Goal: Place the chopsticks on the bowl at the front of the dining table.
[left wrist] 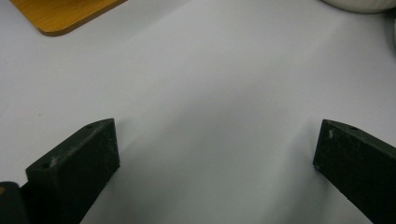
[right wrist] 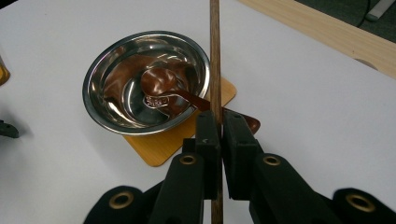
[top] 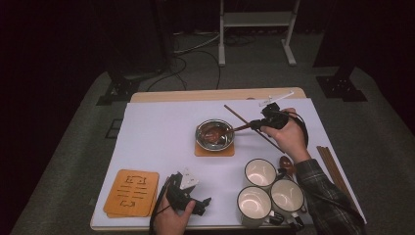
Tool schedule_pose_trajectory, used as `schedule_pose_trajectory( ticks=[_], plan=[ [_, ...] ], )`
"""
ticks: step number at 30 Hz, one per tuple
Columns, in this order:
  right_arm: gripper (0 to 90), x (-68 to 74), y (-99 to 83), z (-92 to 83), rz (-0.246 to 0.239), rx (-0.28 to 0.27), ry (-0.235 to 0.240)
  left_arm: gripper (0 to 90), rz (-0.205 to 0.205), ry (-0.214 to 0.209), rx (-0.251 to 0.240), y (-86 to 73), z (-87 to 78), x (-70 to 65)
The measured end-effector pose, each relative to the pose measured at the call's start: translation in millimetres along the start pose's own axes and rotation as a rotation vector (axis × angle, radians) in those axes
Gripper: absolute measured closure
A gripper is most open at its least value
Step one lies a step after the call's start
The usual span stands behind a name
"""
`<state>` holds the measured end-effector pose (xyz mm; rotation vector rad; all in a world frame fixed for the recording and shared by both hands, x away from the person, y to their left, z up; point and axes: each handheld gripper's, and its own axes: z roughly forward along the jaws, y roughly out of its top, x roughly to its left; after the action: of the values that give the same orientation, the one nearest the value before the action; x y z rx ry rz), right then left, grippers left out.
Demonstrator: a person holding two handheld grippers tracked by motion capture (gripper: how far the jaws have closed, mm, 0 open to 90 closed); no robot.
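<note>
My right gripper (top: 256, 124) is shut on a dark wooden chopstick (top: 235, 114), which slants across the white table cover just right of the steel bowl (top: 214, 134). In the right gripper view the chopstick (right wrist: 215, 56) runs straight up between the closed jaws of that gripper (right wrist: 216, 128). It passes over the handle of a brown spoon (right wrist: 161, 88) lying in the bowl (right wrist: 100, 105). The bowl sits on a wooden coaster (right wrist: 159, 149). My left gripper (top: 203, 203) rests near the front edge, open; its view shows the jaws of this gripper (left wrist: 215, 154) wide apart over bare cover.
Three white mugs (top: 260, 172) (top: 254, 201) (top: 288, 196) cluster at the front right, with another brown spoon (top: 286, 164) beside them. More chopsticks (top: 333, 169) lie at the right edge. A stack of wooden coasters (top: 132, 192) sits front left.
</note>
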<state>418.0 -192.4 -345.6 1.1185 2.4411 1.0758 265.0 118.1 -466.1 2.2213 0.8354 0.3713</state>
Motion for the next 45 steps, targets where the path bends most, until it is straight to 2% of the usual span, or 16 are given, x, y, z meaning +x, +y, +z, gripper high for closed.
schedule_pose_trajectory(
  ticks=[19, 45],
  plan=[
    [84.7, 7.8, 19.9, 11.1, -0.015, 0.001, 0.009, 0.0, -0.004, 0.001, -0.004, 0.0, 0.3, -0.4],
    [84.8, 17.4, 37.7, 26.1, -0.019, 0.012, 0.022, 0.0, -0.003, 0.003, -0.004, 0.0, 0.3, -0.5]
  ],
)
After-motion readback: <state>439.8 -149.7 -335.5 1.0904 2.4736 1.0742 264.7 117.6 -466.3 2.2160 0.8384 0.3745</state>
